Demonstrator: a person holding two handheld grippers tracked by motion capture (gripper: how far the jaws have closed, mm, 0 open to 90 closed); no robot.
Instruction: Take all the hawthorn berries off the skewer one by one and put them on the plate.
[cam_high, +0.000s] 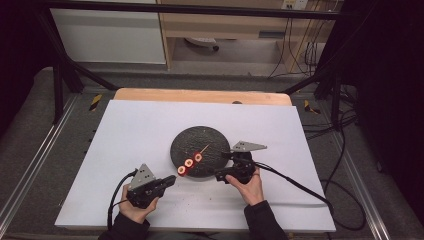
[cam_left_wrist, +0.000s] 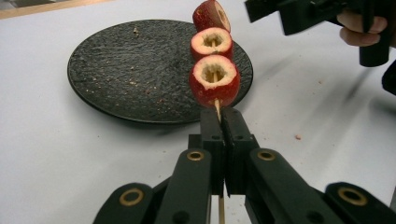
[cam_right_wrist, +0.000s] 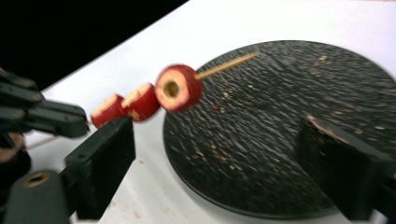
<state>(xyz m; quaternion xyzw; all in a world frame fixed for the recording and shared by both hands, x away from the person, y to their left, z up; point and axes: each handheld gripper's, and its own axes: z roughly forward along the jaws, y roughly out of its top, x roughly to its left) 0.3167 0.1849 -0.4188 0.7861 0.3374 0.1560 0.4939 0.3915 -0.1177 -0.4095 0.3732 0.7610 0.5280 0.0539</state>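
A thin wooden skewer (cam_high: 204, 149) carries three red fruit pieces (cam_high: 189, 163) with pale hollow centres. My left gripper (cam_high: 173, 179) is shut on the skewer's near end (cam_left_wrist: 217, 108), holding it up over the front left rim of the round black plate (cam_high: 200, 140). The nearest fruit piece (cam_left_wrist: 214, 80) sits just beyond the left jaws. My right gripper (cam_high: 218, 175) stands open at the plate's front right, nothing between its jaws; in its own view the fruit pieces (cam_right_wrist: 178, 87) hang ahead of the left jaw, and the bare tip of the skewer (cam_right_wrist: 229, 64) points over the plate (cam_right_wrist: 289, 126).
A white sheet (cam_high: 135, 130) covers the wooden table (cam_high: 200, 95). Crumbs speckle the plate (cam_left_wrist: 116, 70) and the sheet near it. A black frame (cam_high: 60, 75) and cables (cam_high: 310, 185) surround the table.
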